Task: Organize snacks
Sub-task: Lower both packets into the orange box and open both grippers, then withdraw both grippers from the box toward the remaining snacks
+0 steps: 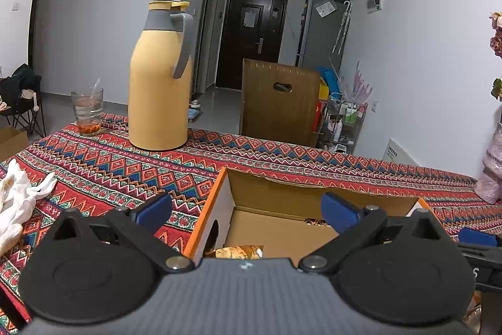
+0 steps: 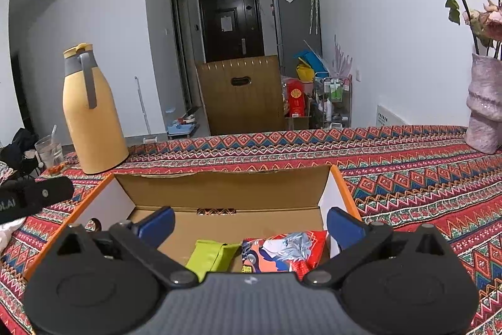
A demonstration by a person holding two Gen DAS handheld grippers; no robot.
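Note:
An open cardboard box (image 2: 226,187) with orange edges stands on the patterned tablecloth; it also shows in the left wrist view (image 1: 276,187). Inside it lie a green snack packet (image 2: 213,255) and a red snack packet (image 2: 285,250) with a cartoon face. A brown-gold snack packet (image 1: 240,251) lies in the box's near left corner. My left gripper (image 1: 248,212) is open and empty, above the box's left wall. My right gripper (image 2: 251,225) is open and empty, above the box's near side over the packets.
A tall yellow thermos (image 1: 161,77) and a glass (image 1: 88,112) stand at the table's far left. White gloves (image 1: 18,200) lie at the left. A pink vase with dried flowers (image 2: 484,105) stands at the far right. The left gripper's body (image 2: 31,197) shows at left.

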